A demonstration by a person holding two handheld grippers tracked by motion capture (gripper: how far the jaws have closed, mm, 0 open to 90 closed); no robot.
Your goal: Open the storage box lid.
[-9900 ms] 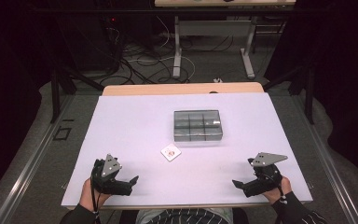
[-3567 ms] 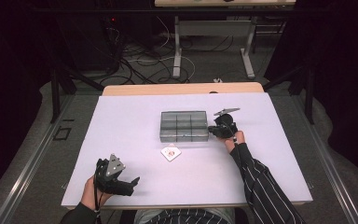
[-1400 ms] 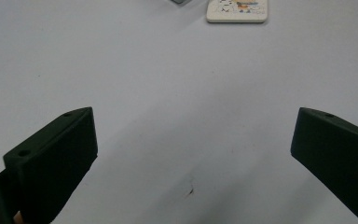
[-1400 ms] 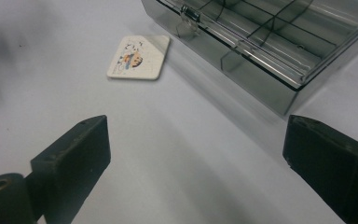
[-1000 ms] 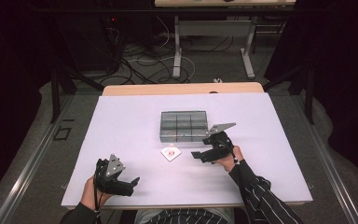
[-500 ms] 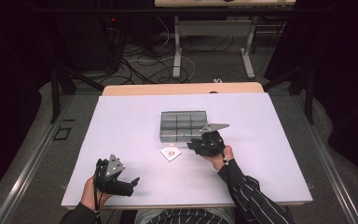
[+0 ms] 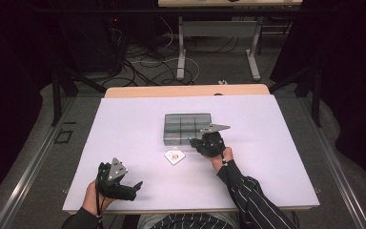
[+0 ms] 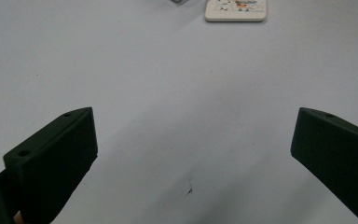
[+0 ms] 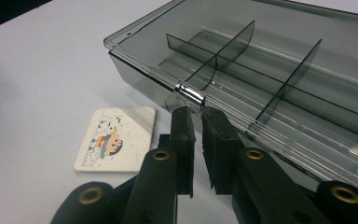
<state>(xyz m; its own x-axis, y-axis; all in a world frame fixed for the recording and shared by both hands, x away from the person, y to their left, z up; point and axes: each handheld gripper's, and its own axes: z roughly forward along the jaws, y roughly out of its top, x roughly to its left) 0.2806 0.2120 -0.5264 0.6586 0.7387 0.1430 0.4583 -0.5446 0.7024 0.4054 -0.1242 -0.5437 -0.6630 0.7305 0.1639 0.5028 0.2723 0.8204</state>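
Left hand-held gripper (image 7: pixel 132 185): jaws wide apart, nothing between them, resting low on the near-left of the bench (image 7: pixel 124 124).
Picture tile (image 7: pixel 174 156): flat on the bench, just in front of the box, left of the right hand-held gripper.
Right hand-held gripper (image 9: pixel 197 122): jaws have just been closing, now nearly together, tips at the metal latch (image 9: pixel 190 94); nothing pinched that I can make out.
Smoky plastic box (image 9: pixel 279 88): mid-bench, lid down, divided compartments look empty.
Doing it well: probably hook under the latch, lift gently, keep the box from sliding.
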